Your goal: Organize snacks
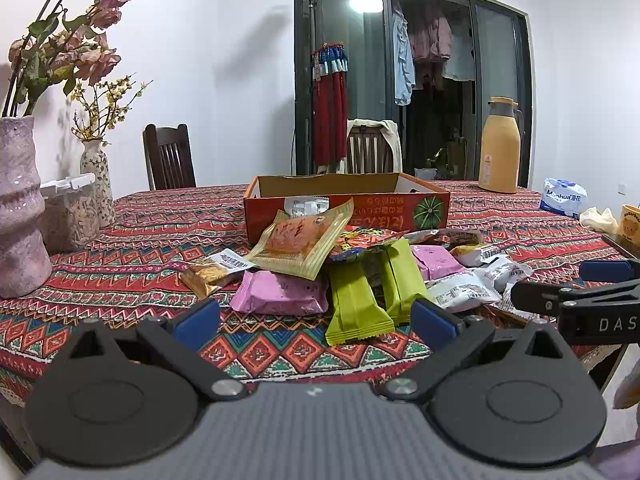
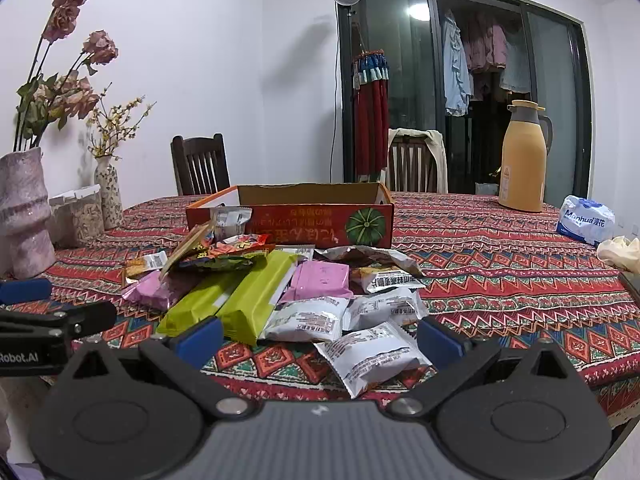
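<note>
Over on the far left a big pink vase is parked, well clear of the action. The left gripper is held low at the near table edge, fingers spread wide and nothing pinched; straight ahead of it two green bars are laid with their long axes running away from the gripper, so they'd probably be taken across the narrow side. The snack pile is heaped just in front of the orange box, which looks nearly empty. Further right, the right gripper is also spread and empty, with a white packet lying slantwise between its fingers, so that's likely the nearest grab.
</note>
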Demonstrator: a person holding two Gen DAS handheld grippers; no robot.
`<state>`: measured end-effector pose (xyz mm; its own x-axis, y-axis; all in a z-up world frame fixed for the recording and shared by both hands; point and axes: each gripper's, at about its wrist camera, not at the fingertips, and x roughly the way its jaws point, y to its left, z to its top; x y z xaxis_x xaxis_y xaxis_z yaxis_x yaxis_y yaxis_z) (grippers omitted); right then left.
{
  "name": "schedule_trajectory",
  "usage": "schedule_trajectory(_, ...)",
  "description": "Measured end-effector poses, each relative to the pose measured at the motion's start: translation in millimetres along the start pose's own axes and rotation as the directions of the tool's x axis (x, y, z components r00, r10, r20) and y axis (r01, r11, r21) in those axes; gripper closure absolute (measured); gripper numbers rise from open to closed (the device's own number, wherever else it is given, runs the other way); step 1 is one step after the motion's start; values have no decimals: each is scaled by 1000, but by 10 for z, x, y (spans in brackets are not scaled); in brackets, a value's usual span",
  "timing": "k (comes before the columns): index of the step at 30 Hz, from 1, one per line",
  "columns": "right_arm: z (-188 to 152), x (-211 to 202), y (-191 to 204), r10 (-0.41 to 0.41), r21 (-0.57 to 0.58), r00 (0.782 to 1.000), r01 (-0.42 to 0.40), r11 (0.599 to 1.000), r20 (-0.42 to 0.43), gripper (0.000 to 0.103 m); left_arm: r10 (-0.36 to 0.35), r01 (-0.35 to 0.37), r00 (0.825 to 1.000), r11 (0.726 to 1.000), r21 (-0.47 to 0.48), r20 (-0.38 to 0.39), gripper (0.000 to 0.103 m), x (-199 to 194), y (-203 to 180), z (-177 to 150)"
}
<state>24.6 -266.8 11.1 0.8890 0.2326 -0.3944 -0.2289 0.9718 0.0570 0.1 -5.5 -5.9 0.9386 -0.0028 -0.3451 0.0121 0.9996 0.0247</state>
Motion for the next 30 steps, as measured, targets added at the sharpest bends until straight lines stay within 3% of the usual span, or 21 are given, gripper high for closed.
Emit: schedule_trajectory(30,-4,24,5,1,0,1000,-1,1000,-8,0,-5,5,1000,1000,3,-5,0,29,1,-7)
